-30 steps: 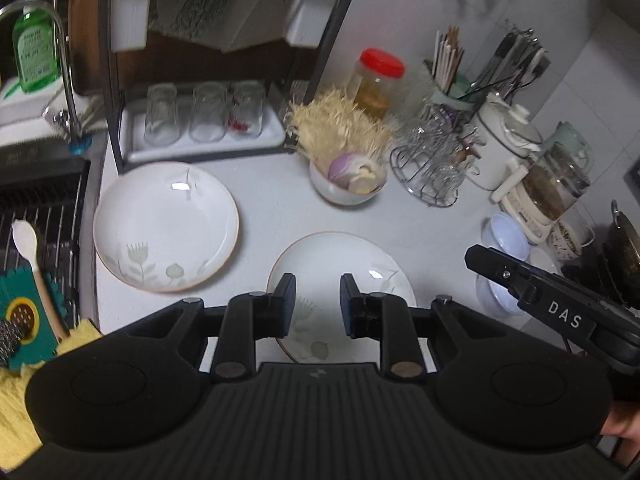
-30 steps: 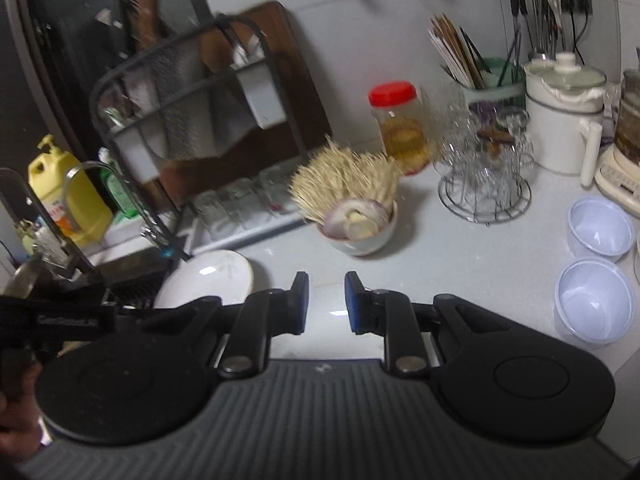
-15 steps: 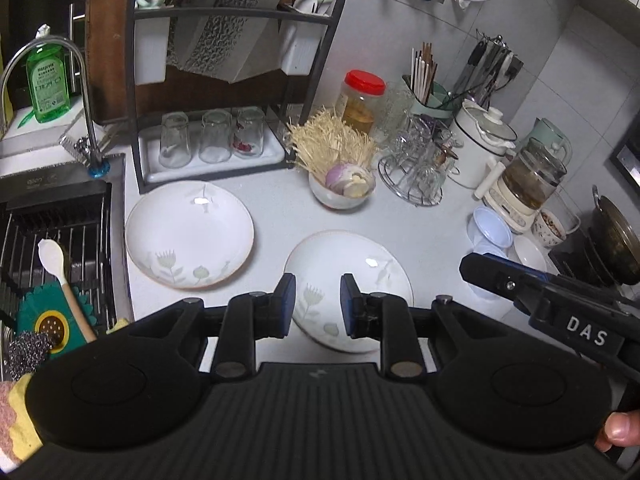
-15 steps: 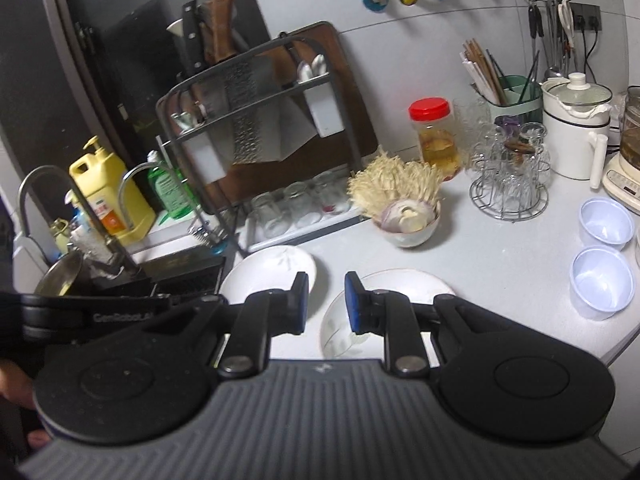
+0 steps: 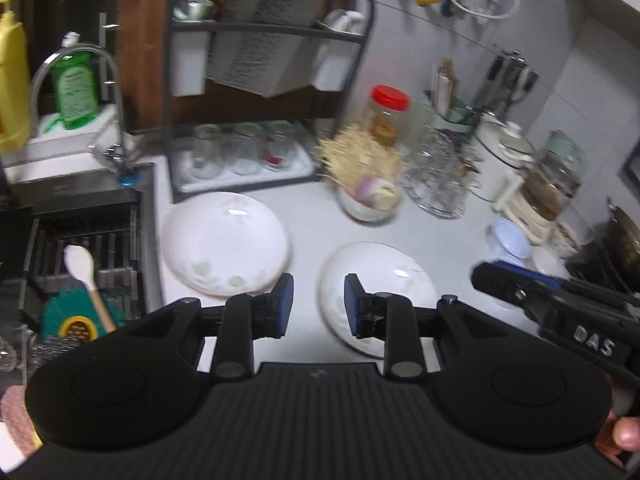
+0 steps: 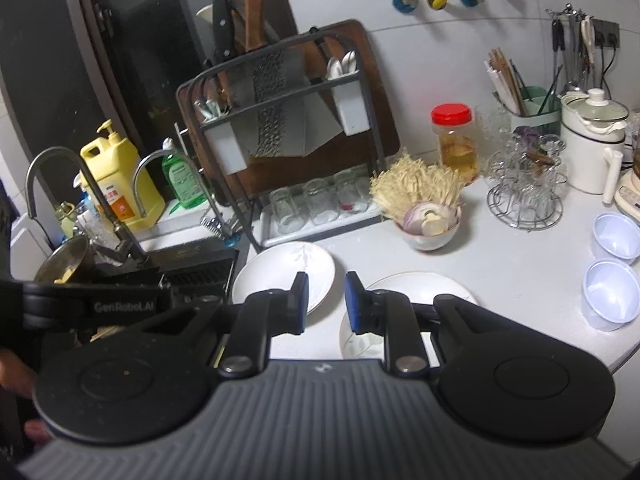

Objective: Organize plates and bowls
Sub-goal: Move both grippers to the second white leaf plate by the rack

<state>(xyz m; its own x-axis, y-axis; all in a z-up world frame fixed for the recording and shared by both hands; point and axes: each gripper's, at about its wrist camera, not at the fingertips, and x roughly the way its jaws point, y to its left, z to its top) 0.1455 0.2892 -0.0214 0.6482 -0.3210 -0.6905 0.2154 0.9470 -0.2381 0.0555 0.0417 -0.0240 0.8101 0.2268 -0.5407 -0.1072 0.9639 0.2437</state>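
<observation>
The left gripper (image 5: 319, 304), empty, is opening above the counter (image 5: 436, 224); the right gripper (image 6: 326, 302) holds nothing, its jaws a narrow gap apart. Both tilt downward over two plates (image 5: 224, 242) (image 5: 376, 276) lying apart. A mushroom bowl (image 6: 430, 232) and two plastic bowls (image 6: 610, 294) stand beyond.

left gripper (image 5: 316, 304): black, blue pads | right gripper (image 6: 326, 302): black, "DAS" lettering

The white countertop (image 6: 520, 264) carries two white plates, one (image 6: 280, 276) beside the sink and another (image 6: 420, 284) right of it, apart. Behind them stand a dish rack (image 6: 288, 152), a bowl of mushrooms and onion (image 6: 430, 228) and a red-lidded jar (image 6: 456, 140). Two translucent cups (image 6: 612, 292) sit at the right edge.
</observation>
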